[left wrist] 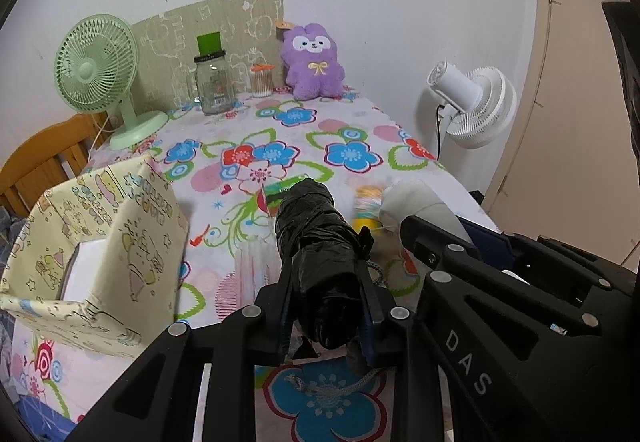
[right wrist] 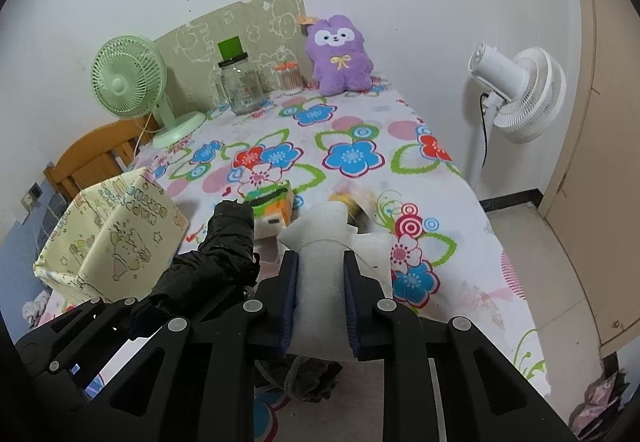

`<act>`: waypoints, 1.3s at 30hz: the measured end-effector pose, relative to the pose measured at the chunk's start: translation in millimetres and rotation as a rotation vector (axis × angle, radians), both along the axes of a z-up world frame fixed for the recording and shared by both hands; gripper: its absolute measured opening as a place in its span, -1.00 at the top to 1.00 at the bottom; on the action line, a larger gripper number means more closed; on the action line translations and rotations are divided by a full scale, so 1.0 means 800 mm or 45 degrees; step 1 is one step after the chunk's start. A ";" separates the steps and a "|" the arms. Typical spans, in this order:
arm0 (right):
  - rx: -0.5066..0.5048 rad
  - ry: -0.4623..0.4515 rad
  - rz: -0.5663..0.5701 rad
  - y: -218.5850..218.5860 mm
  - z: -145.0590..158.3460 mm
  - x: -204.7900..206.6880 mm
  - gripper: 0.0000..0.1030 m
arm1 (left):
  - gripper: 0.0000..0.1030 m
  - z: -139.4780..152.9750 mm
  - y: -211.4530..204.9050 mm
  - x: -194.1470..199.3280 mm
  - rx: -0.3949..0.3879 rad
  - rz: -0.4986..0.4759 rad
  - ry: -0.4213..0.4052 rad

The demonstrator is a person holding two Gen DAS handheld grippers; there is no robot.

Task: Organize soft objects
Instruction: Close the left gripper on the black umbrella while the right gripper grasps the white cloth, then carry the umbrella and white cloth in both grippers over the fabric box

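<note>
Black plastic roll (left wrist: 316, 258) sits clamped in the left gripper (left wrist: 326, 306) above the near bench (left wrist: 348, 130); white foam roll (right wrist: 322, 266) is clamped rightward in the right gripper (right wrist: 320, 306). Both look light, squashy; mid-body holds suit.

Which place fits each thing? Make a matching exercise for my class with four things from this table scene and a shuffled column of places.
Things:
1. black roll
2. white foam roll
3. purple plush
4. green fan

Places:
A. far end of the table, by the wall
B. in the right gripper
C. far left corner of the table
D. in the left gripper

Pairs: 1-D, 2-B, 3-A, 4-C
</note>
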State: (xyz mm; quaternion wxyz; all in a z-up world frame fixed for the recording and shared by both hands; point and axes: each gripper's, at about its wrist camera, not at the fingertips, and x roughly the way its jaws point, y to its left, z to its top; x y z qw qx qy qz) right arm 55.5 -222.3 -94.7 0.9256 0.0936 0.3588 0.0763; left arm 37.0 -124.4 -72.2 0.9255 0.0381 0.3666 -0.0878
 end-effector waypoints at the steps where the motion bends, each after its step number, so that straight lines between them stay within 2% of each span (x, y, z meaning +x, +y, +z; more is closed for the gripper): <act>1: -0.003 -0.006 0.001 0.001 0.003 -0.001 0.53 | 0.50 0.002 0.000 0.000 -0.001 0.000 -0.003; 20: -0.028 -0.100 -0.006 0.015 0.062 -0.002 0.53 | 0.50 0.057 0.019 0.005 -0.033 -0.014 -0.064; 39: -0.069 -0.137 0.033 0.056 0.098 0.011 0.53 | 0.50 0.088 0.060 0.018 -0.028 0.014 -0.100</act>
